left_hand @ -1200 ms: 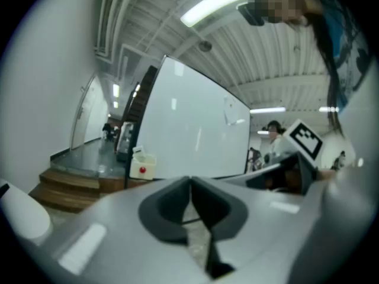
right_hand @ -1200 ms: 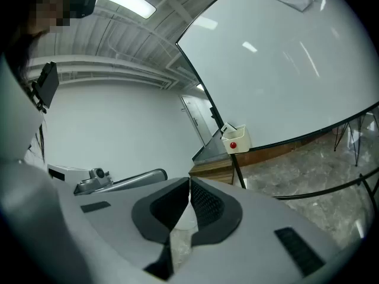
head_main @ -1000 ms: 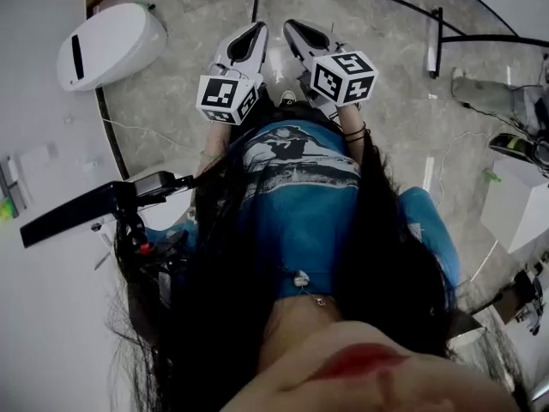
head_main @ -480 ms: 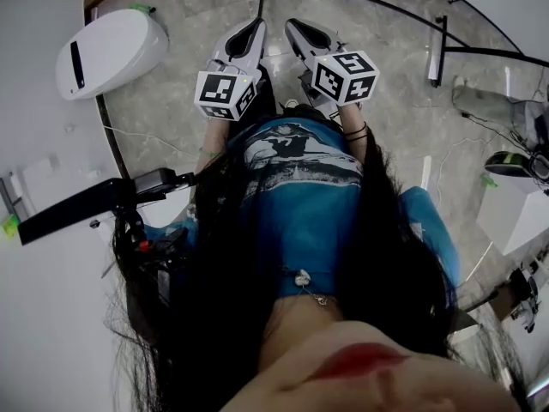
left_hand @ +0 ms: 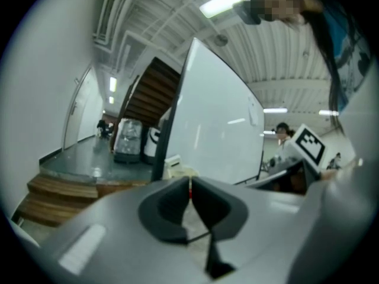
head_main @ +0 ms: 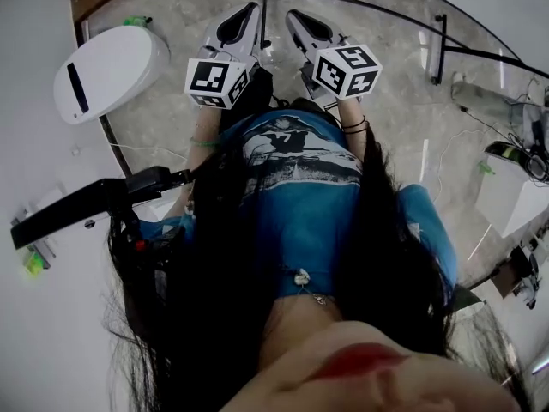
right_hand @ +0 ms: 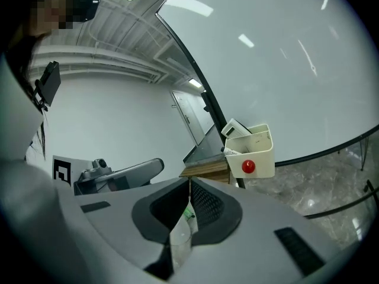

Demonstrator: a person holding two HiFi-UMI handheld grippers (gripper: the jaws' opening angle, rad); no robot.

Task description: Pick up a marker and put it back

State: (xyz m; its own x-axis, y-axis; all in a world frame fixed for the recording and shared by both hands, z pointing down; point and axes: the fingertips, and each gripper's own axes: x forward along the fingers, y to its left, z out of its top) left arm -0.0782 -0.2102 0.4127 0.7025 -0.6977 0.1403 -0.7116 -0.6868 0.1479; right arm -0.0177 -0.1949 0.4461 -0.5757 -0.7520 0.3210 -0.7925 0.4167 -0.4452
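Up ahead of the right gripper point(right_hand: 189, 184), jaws pressed together on nothing, we noted the marker point(right_hand: 228, 151) in the box point(right_hand: 263, 158), well apart; left gripper point(left_hand: 190, 187) likewise closed.

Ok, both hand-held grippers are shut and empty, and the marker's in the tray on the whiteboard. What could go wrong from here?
1. The right hand-held gripper has its jaws shut. Reaching in like that would probably push the marker rather than grip it.
2. The marker lies low in the small tray beside what looks like an eraser, so a jaw may snag the tray wall or dislodge the eraser.
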